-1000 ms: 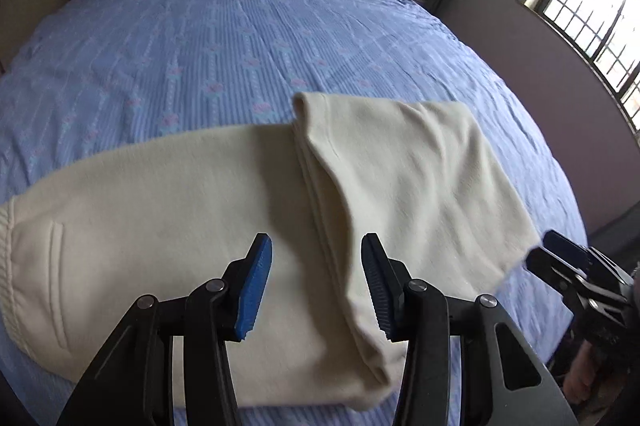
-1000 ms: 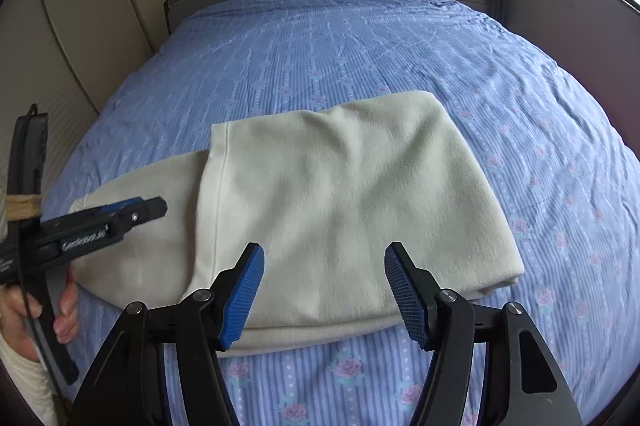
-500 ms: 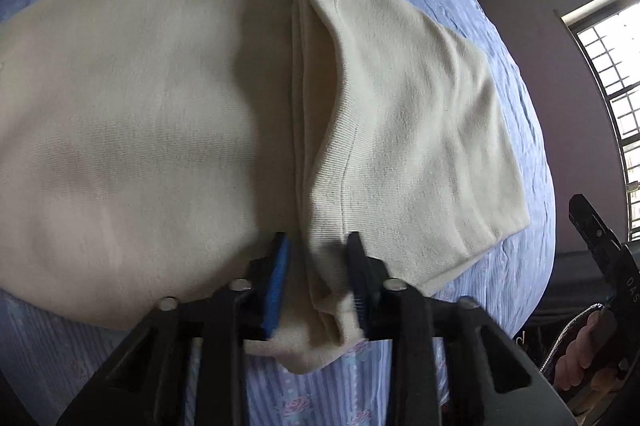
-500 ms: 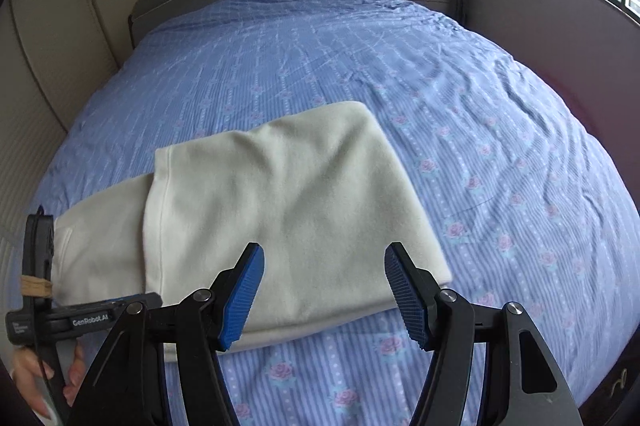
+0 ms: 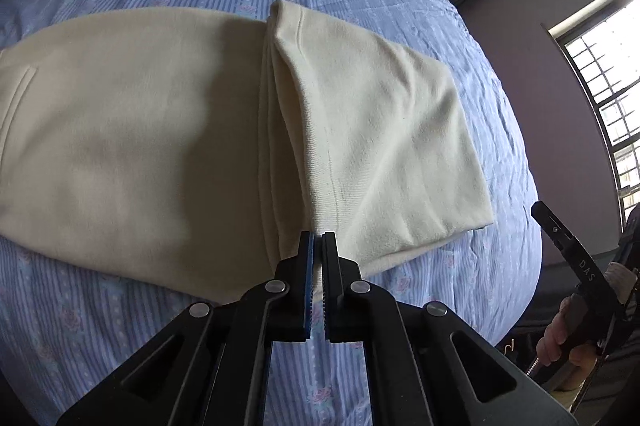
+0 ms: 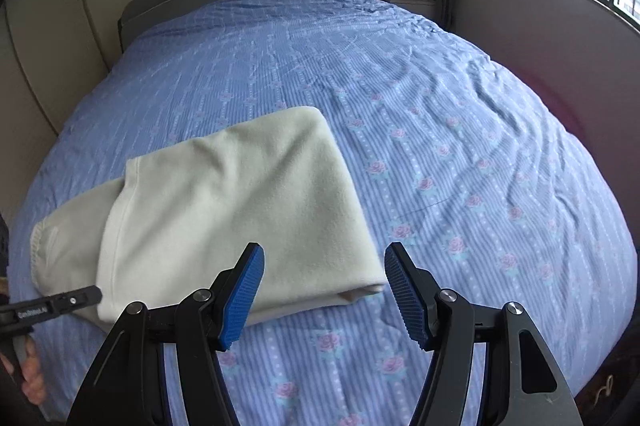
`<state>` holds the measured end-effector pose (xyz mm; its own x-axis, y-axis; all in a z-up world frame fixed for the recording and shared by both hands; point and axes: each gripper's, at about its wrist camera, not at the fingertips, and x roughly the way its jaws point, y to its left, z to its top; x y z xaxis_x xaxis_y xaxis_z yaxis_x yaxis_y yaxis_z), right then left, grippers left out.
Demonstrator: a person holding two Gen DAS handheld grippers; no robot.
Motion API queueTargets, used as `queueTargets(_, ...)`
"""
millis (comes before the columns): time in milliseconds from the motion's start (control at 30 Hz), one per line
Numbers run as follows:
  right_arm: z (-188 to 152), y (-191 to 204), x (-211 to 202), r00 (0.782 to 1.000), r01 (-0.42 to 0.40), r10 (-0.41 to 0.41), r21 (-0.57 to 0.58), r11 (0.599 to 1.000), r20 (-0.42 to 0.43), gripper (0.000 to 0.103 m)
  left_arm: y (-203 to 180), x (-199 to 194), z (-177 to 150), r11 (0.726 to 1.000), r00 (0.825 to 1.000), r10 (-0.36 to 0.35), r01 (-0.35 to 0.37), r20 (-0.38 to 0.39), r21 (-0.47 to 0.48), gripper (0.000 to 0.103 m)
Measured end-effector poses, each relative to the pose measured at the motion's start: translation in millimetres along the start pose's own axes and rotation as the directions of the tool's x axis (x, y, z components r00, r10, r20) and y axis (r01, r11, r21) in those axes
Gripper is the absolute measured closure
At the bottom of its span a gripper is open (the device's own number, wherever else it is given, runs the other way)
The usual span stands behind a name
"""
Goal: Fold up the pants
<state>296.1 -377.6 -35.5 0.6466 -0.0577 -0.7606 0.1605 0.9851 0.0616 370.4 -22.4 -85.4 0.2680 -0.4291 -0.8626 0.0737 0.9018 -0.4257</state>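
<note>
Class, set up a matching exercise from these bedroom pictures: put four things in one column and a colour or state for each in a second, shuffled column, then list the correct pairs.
Column 1:
1. left gripper
2. right gripper
3. pants
4. bedspread

Column 2:
A. blue, striped, with small roses
B. cream, partly folded over itself
C. jaws apart, nothing between them
D. jaws closed at the near edge of the folded fabric

Pairs: 1-D, 2-C, 3-B, 4-A
</note>
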Motion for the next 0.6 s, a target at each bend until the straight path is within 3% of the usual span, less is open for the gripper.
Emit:
queueTargets(167, -18, -26, 17, 0.994, 0.091, -0.095, -0.051, 0.994, -0.062, 0.039, -7, 18, -11, 0.999, 0.999, 0.047, -0.047, -0.016, 0.018, 0.097)
queueTargets(267, -29, -31, 25, 0.99, 0.098, -0.105, -0.078, 0.992, -0.09, 0.039, -18, 17, -14, 0.994, 0.996, 0.094, -0.095, 0.007, 0.062, 0.096)
queueTargets(400, -41, -32, 41, 0.983, 0.089, -0.104, -0.105, 0.99, -0.15, 0.039, -20, 11, -16, 0.991, 0.993, 0.116, -0.117, 0.016, 0.061, 0.061)
queueTargets(467, -45, -32, 49, 0.978, 0.089, -0.108, -0.113, 0.99, -0.179, 0.039, -19, 12, -19, 0.987, 0.988, 0.151, -0.152, 0.028, 0.049, 0.058)
queueTargets(600, -49, -29, 56, 0.974, 0.061, -0.082, -0.103, 0.993, -0.211, 0.039, -6, 24, -19, 0.994, 0.994, 0.106, -0.107, -0.037, -0.021, 0.053)
